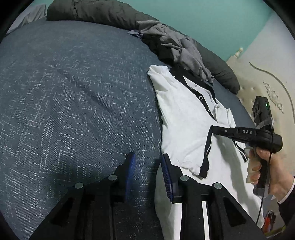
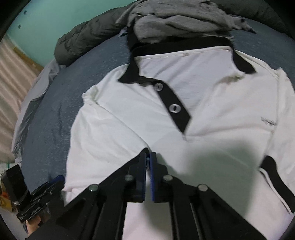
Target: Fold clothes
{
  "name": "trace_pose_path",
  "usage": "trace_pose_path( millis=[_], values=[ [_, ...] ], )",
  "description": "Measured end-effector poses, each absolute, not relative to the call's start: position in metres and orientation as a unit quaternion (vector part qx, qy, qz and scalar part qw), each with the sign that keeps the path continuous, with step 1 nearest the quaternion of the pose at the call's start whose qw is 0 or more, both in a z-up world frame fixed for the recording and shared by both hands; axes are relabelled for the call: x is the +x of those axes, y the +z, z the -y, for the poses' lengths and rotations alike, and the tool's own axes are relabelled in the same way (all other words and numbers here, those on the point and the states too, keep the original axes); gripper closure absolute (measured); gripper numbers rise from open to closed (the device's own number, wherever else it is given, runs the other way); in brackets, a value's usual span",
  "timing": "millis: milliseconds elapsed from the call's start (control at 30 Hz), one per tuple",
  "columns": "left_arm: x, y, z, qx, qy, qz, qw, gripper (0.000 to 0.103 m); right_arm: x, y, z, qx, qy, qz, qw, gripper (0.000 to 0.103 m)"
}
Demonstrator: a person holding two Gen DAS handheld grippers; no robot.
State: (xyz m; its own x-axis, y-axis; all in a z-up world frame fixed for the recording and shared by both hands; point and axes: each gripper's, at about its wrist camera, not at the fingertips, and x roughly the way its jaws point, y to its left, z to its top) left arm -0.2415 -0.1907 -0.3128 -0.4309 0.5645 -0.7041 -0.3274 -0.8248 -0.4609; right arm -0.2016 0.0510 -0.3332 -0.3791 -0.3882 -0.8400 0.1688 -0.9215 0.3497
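A white polo shirt (image 1: 186, 118) with a black collar and placket lies face up on the blue bedspread (image 1: 73, 92); in the right wrist view the white polo shirt (image 2: 212, 103) fills most of the frame. My right gripper (image 2: 148, 157) is shut where a fold of the shirt's cloth runs in between its pads. Seen from the left wrist, the right gripper (image 1: 212, 129) rests at a sleeve's black band, with a hand (image 1: 265, 166) on its handle. My left gripper (image 1: 148, 157) stands open over the bedspread at the shirt's left edge, with only bedspread between its pads.
A crumpled pile of grey clothes (image 1: 175, 44) lies just beyond the shirt's collar. A dark grey duvet (image 1: 95, 11) is bunched along the far edge of the bed. A cream padded headboard (image 1: 267, 83) stands at the right. The bedspread stretches wide to the left.
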Motion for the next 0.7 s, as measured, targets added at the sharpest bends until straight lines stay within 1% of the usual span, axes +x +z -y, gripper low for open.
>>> trace_pose_path(
  millis=[133,167,200,233,267,300,433,600,667,700],
  values=[
    [-0.240,-0.310,0.193,-0.460,0.836,0.132,0.269,0.072,-0.203,-0.326,-0.045,0.537,-0.820,0.079,0.180,0.099],
    [-0.240,-0.309,0.194,-0.458,0.836,0.135,0.270,0.072,-0.205,-0.319,-0.042,0.531,-0.826,0.068,0.176,0.095],
    [-0.240,-0.307,0.195,-0.455,0.837,0.137,0.270,0.072,-0.207,-0.310,-0.040,0.522,-0.834,0.058,0.172,0.086],
    [-0.240,-0.305,0.195,-0.453,0.838,0.139,0.271,0.072,-0.210,-0.300,-0.038,0.511,-0.841,0.053,0.170,0.079],
    [-0.240,-0.303,0.195,-0.452,0.838,0.141,0.273,0.072,-0.216,-0.291,-0.035,0.501,-0.847,0.052,0.171,0.066],
    [-0.241,-0.302,0.194,-0.451,0.837,0.143,0.276,0.072,-0.222,-0.283,-0.031,0.495,-0.849,0.054,0.174,0.063],
    [-0.243,-0.303,0.189,-0.454,0.834,0.137,0.282,0.072,-0.254,-0.265,0.011,0.495,-0.839,0.043,0.220,0.063],
    [-0.242,-0.310,0.184,-0.463,0.832,0.122,0.282,0.072,-0.297,-0.273,0.066,0.528,-0.807,0.044,0.260,0.063],
    [-0.241,-0.312,0.183,-0.466,0.830,0.118,0.283,0.077,-0.310,-0.278,0.083,0.540,-0.800,0.036,0.260,0.063],
    [-0.240,-0.314,0.183,-0.468,0.829,0.118,0.284,0.082,-0.315,-0.280,0.089,0.543,-0.798,0.033,0.258,0.063]
  ],
)
